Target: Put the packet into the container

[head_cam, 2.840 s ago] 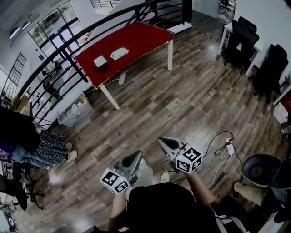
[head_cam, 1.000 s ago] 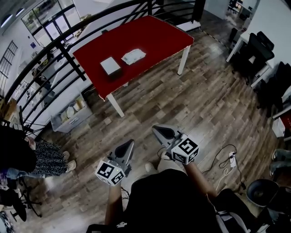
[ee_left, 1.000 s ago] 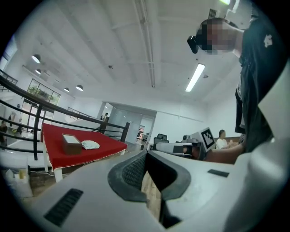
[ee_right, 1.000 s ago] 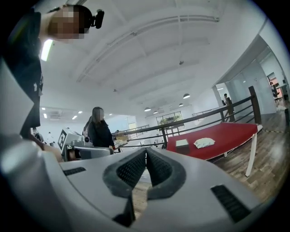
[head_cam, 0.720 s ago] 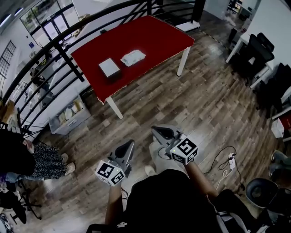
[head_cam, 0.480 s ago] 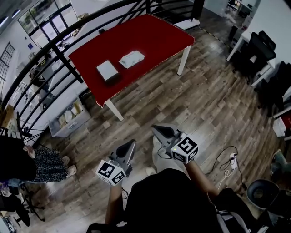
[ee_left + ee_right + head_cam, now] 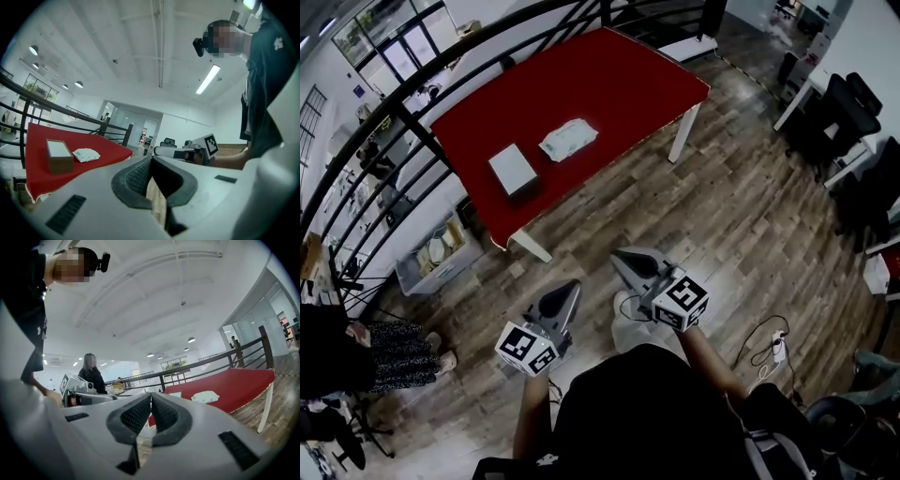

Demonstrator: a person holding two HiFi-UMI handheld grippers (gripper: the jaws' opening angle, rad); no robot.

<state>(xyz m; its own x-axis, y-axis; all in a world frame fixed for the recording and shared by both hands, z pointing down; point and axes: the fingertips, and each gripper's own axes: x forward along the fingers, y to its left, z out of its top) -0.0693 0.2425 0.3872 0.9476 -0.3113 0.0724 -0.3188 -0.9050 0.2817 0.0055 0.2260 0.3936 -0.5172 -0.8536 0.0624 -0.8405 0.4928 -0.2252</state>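
Left tongs [image 7: 566, 292] and right tongs [image 7: 625, 259] are both closed on nothing, held level over the wooden floor [image 7: 741, 216] and well short of the red table [image 7: 619, 80]. The white packet [image 7: 568, 139] lies there just right of the box-like container [image 7: 513, 171], apart from it. The step looks like the approach: get close to the table's near edge first, then part one pair of tongs and take the packet by an edge.

White packet [image 7: 569, 139] just beside brown container [image 7: 513, 170] on red table [image 7: 623, 84]

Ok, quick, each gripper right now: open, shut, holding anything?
Grey left gripper: shut, jaws together, nothing between them.
Grey right gripper: shut, jaws together, nothing between them.
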